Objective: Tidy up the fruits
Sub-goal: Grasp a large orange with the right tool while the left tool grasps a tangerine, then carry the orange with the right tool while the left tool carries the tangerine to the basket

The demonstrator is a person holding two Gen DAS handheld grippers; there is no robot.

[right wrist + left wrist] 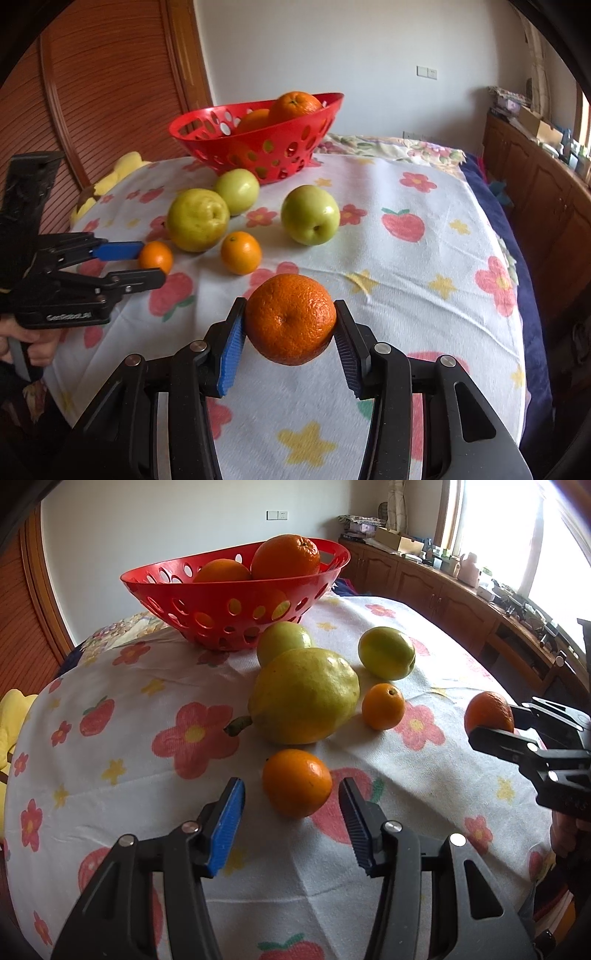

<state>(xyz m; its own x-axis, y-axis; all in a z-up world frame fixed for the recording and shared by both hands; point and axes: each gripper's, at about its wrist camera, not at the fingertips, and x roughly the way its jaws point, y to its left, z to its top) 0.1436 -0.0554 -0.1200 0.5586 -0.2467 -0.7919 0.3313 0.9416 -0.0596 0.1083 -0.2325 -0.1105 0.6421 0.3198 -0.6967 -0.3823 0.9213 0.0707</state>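
The right gripper is clenched on a dark mandarin, both pads pressed to its sides, and the fruit hangs clear of the cloth. The left gripper stands released around a small orange that sits on the cloth: the blue pads flank it with a gap on each side, so nothing is pinched yet.

From where I stand this looks like the middle of the job: one fruit is picked, one is about to be. The red basket waits at twelve o'clock from both grippers, with two oranges showing over its rim. Next, I judge, the right hand must carry its mandarin forward over the loose fruit and let go above the rim; the left must squeeze before lifting.

Between grippers and basket lie a big yellow-green pear, two green apples, one right by the basket's foot and one off at one o'clock, and another little orange.

The surface is a soft white cloth printed with flowers and strawberries, slightly wrinkled, so round fruit may roll. Wooden cabinets under a bright window run along the three o'clock side.
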